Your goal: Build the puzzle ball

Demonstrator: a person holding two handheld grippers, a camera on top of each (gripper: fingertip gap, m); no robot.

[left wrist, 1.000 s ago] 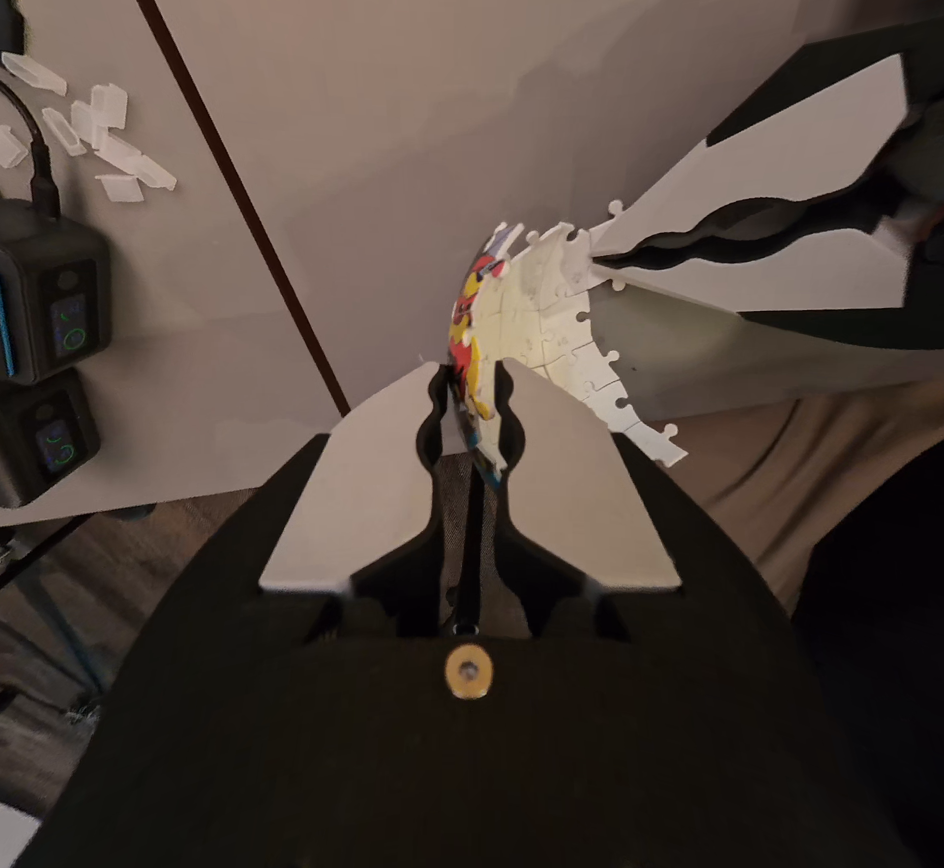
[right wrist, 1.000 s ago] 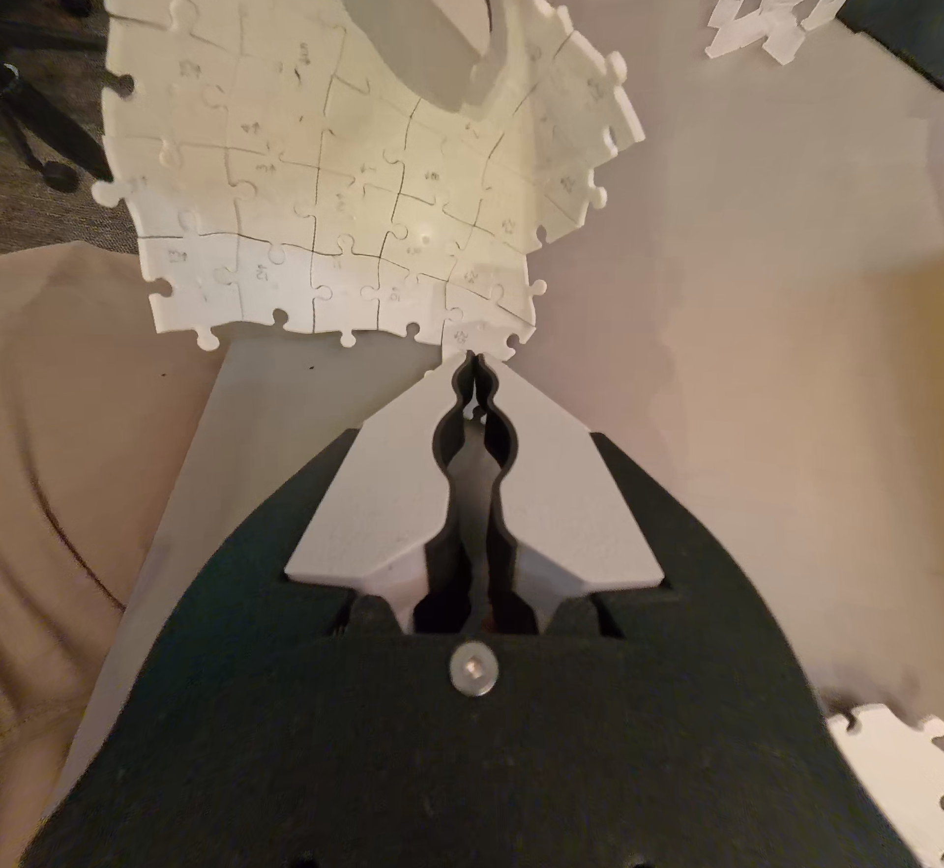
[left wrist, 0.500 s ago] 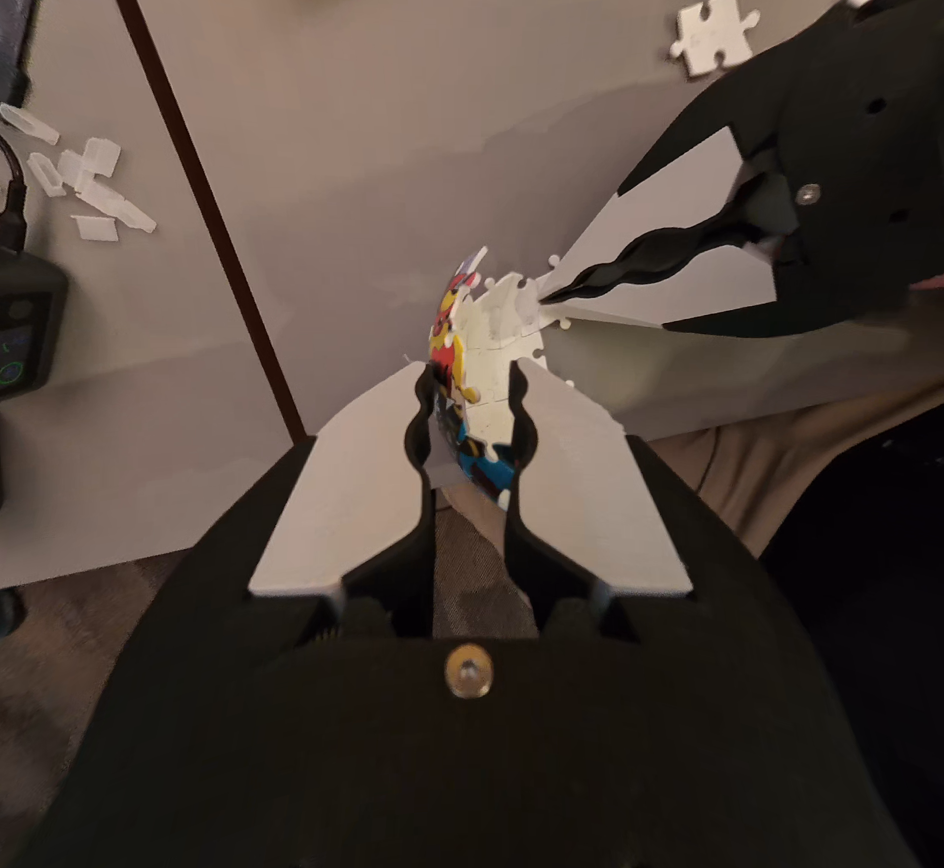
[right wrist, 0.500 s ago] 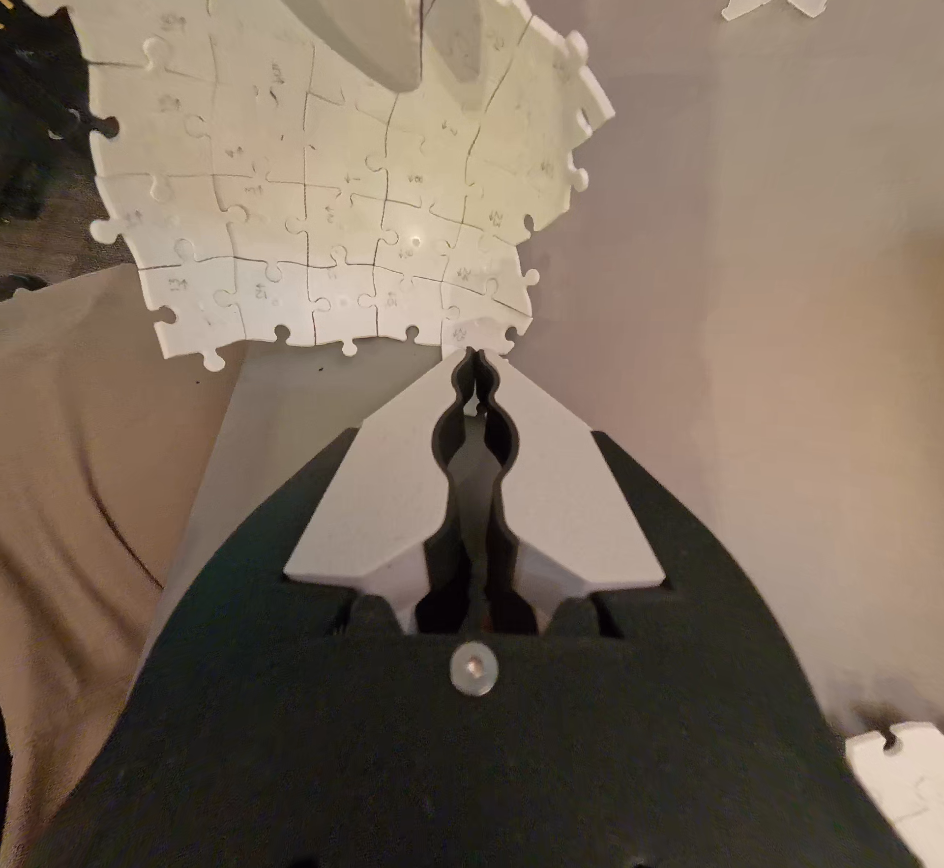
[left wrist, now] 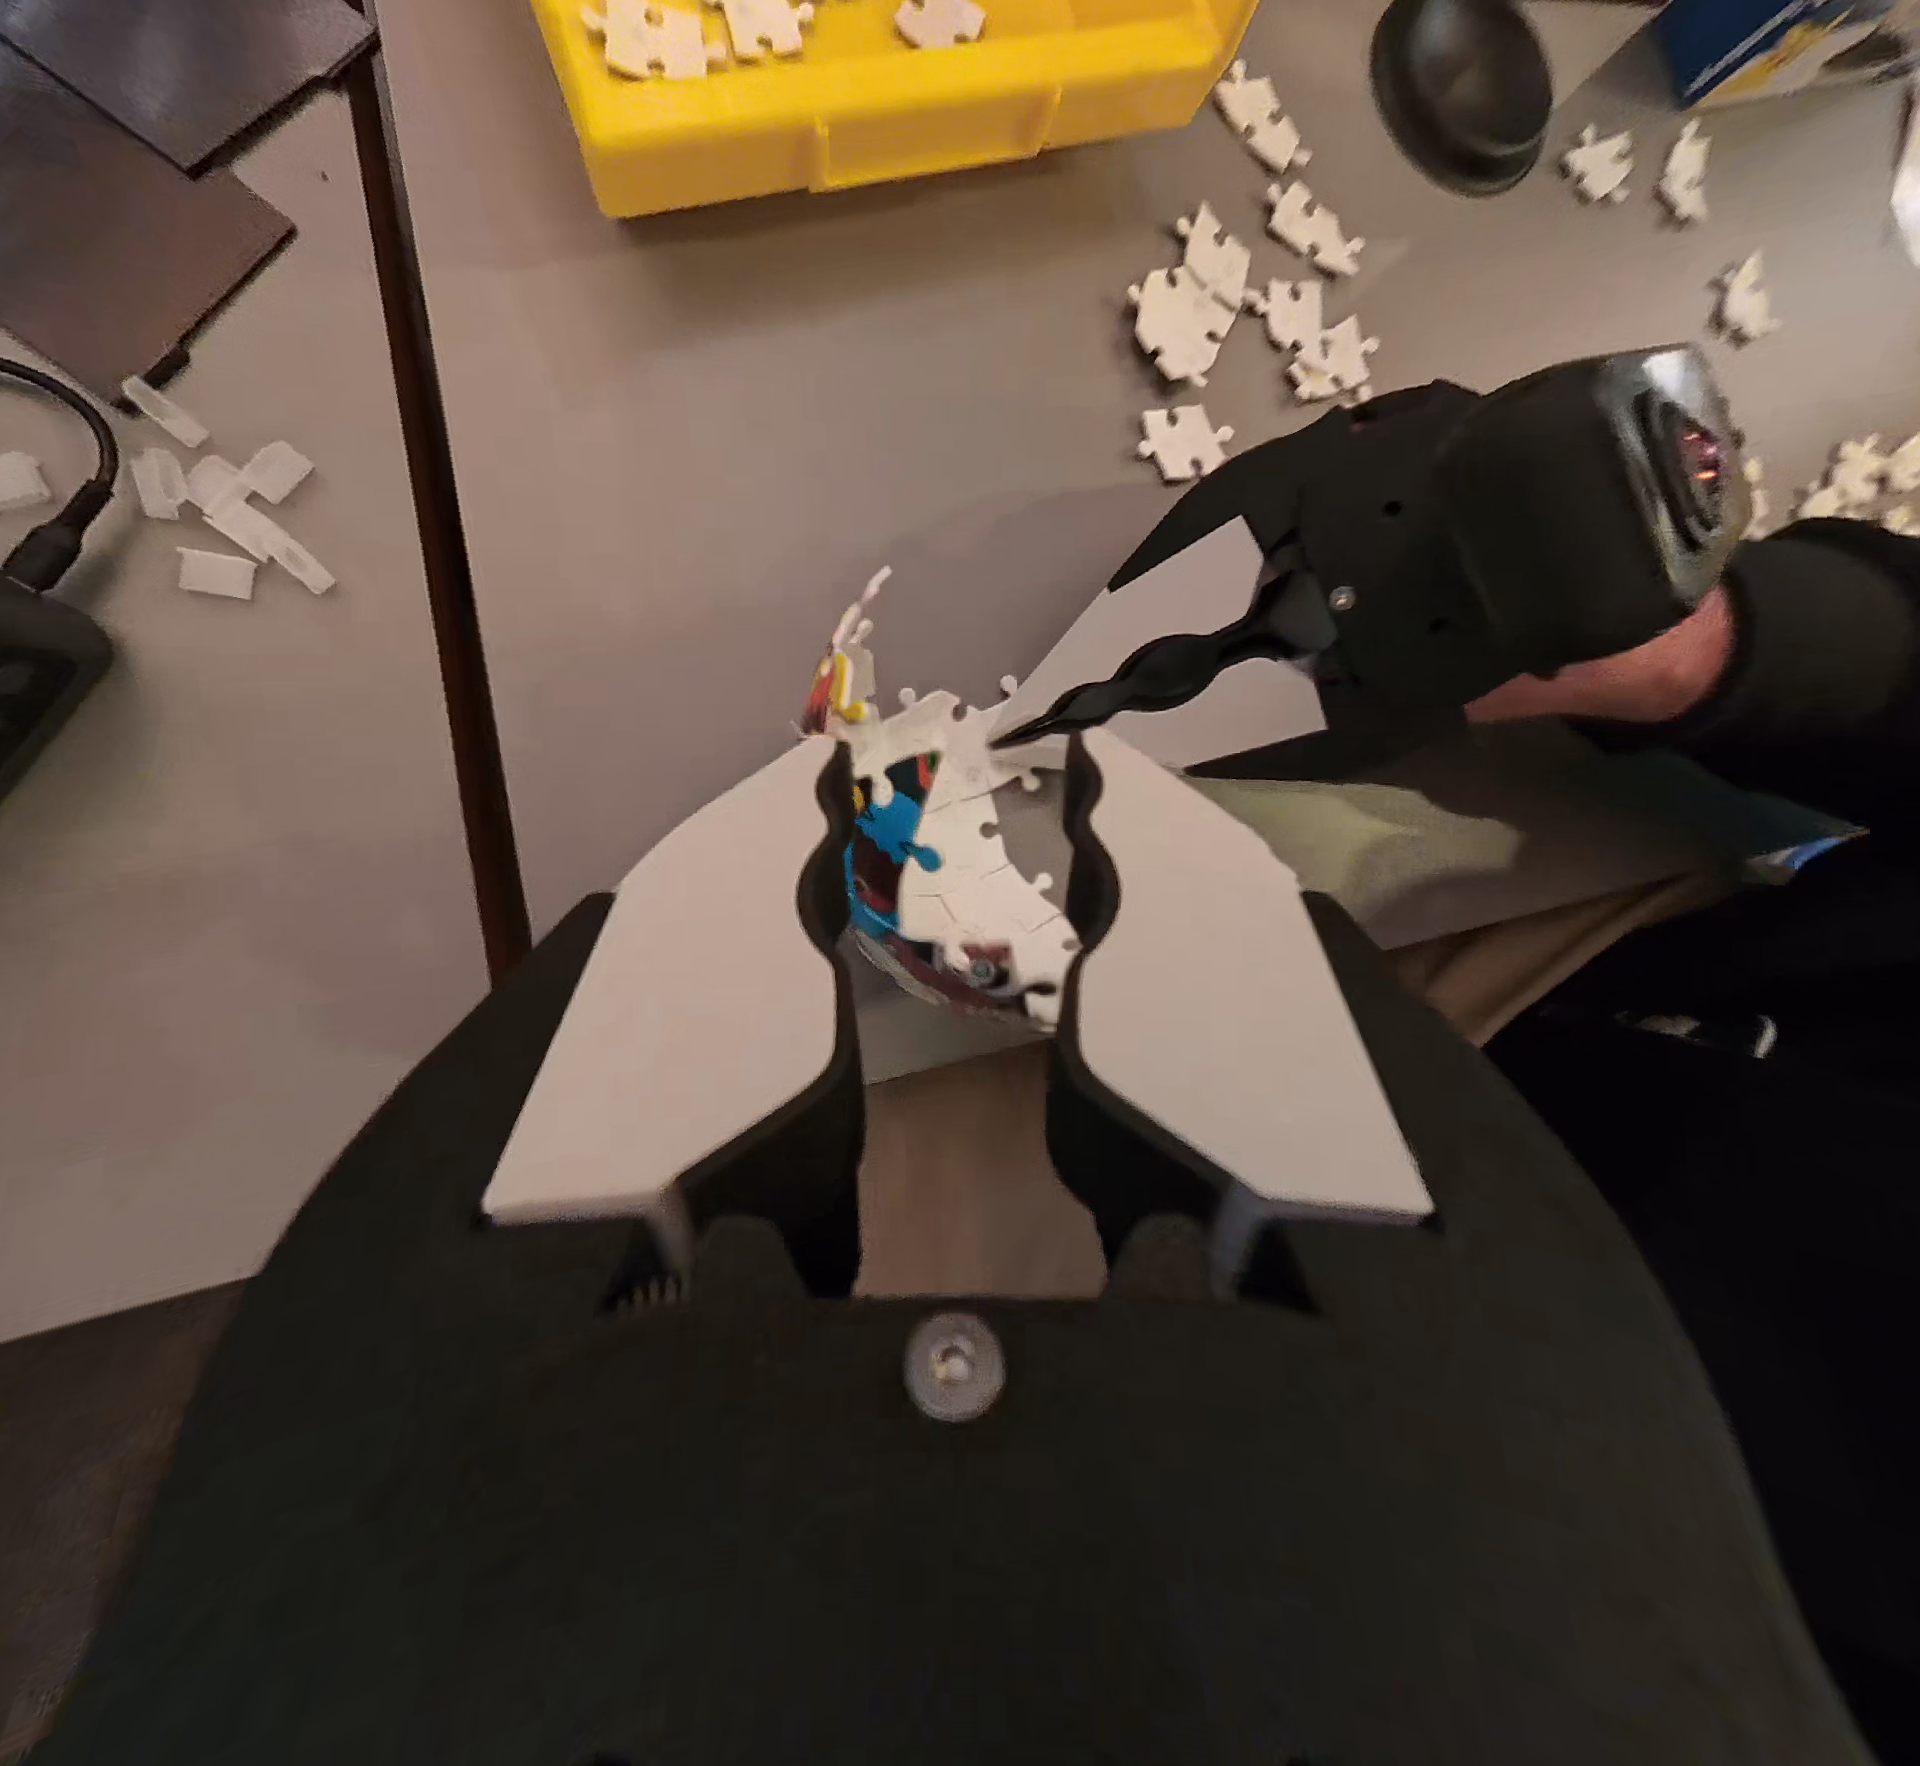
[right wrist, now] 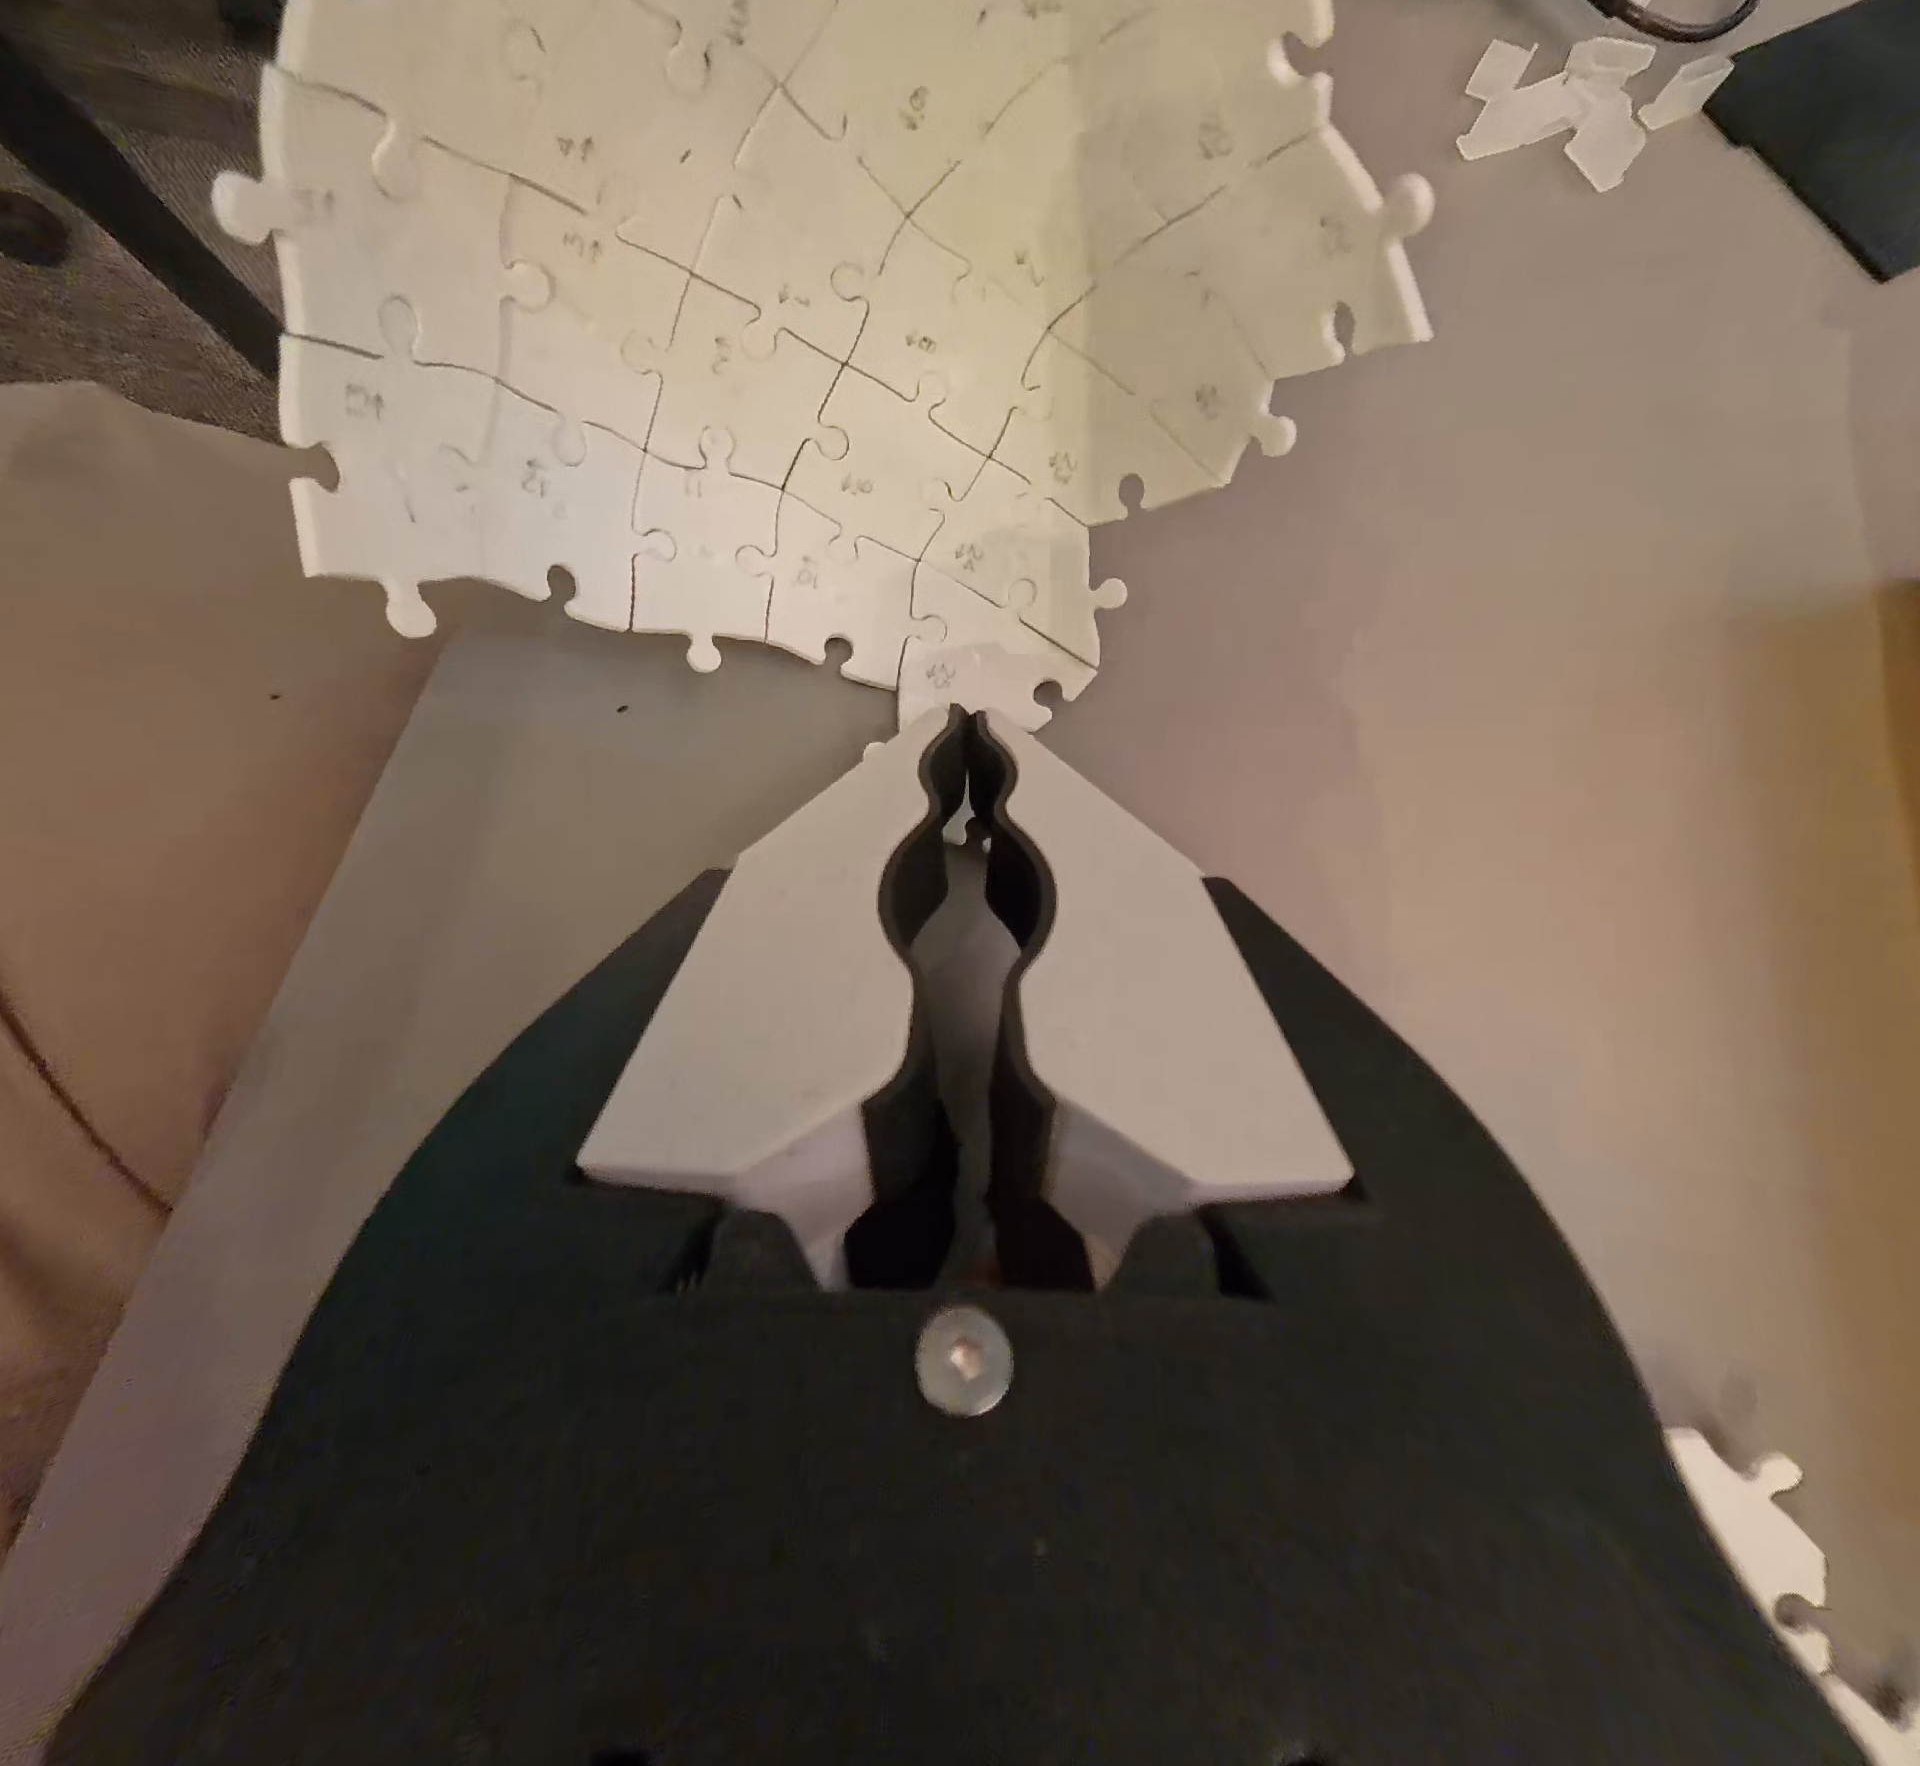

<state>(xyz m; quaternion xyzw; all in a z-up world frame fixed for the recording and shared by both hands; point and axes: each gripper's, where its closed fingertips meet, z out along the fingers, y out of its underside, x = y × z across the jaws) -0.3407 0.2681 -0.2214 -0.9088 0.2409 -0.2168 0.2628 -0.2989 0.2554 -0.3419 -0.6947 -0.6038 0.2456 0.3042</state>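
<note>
- Left tongs: spread apart, with the curved, part-built puzzle shell of white plastic pieces between the two fingers; contact cannot be told
- Right tongs: pressed together, pinching a white edge piece at the lower rim of the shell
- Shell: held above the near edge of the grey tabletop; white inner face toward the right wrist camera, colourful printed face visible from the left
- Yellow plastic bin: on the tabletop beyond, holding loose white pieces
- Scattered white puzzle pieces: on the tabletop right of the bin
</note>
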